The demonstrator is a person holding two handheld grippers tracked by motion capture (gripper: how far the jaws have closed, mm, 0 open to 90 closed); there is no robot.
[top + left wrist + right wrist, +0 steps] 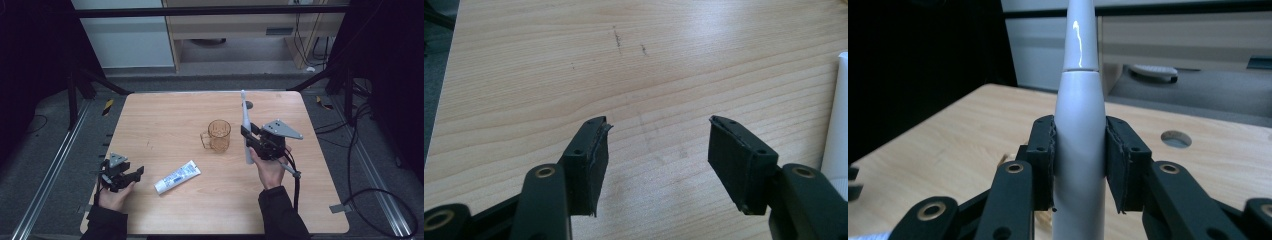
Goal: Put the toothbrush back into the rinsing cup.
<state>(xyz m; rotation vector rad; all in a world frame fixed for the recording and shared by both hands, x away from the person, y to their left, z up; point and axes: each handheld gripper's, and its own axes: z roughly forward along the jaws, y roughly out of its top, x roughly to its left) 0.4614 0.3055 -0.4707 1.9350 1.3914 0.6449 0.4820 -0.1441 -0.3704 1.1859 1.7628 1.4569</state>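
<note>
Toothbrush (1079, 145) upright, clenched between right tool (1079, 165) pads (beside cup (219, 135)); left tool (656, 155) released.

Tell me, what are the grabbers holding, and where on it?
The right gripper clamps a white electric toothbrush upright by the middle of its handle. The left gripper is open, holding nothing.

Pale matt wood-grain table (165, 125); glossy smooth white plastic electric toothbrush (1079, 145); transparent amber plastic mug (219, 135); matt black ribbed gripper pads (736, 160).
</note>
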